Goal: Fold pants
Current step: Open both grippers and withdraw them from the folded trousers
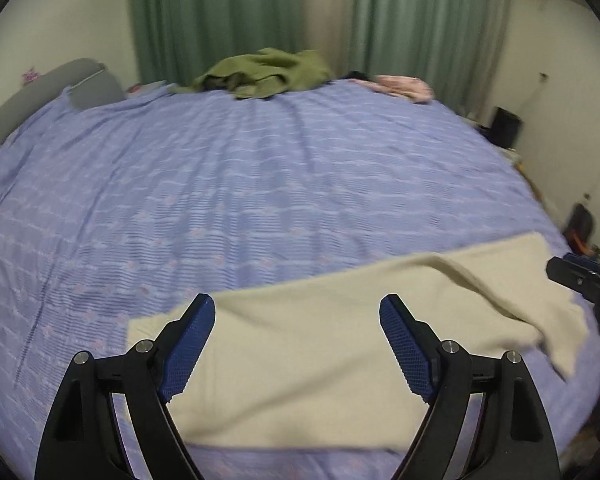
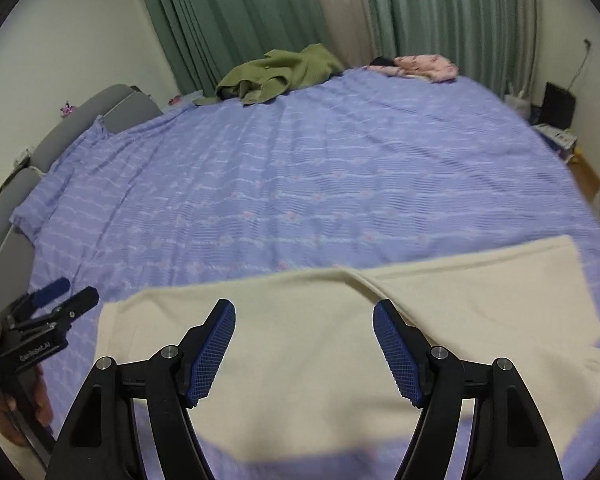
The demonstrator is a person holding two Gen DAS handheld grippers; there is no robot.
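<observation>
Cream pants lie flat on the near part of the bed, folded into a long band with a diagonal crease toward the right end. My left gripper hovers above their left half, open, with nothing between its blue pads. The right wrist view shows the same pants under my right gripper, which is also open and empty. Each gripper shows in the other's view: the right gripper at the right edge, the left gripper at the left, with a hand below it. The picture is slightly blurred.
A lilac patterned sheet covers the bed. At its far edge lie a green garment and a pink garment. A grey headboard runs along the left, green curtains hang behind, and a black box stands at the right.
</observation>
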